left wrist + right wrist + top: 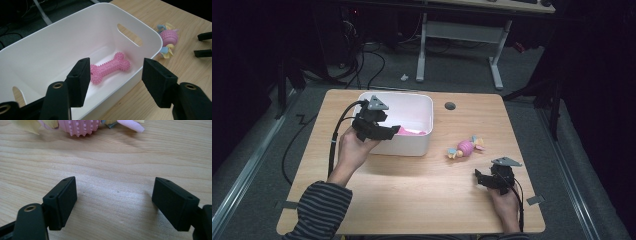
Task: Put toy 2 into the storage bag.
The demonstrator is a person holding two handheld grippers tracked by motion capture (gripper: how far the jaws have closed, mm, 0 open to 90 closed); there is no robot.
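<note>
Wood table (412,185): white bin (412,142) at back-left, spiky pink toy (465,148) mid-right, apart from bin.

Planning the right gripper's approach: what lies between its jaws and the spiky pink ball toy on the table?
Nothing: in the right gripper view bare wooden table runs from the open right gripper to the spiky ball toy.

A white plastic bin (424,107) stands near the far edge of the light wooden table (412,185), left of centre. A pink spiked rubber bone (110,67) lies inside it. A pink spiked ball toy with cloth tails (465,148) lies on the table, right of the bin and apart from it.
</note>
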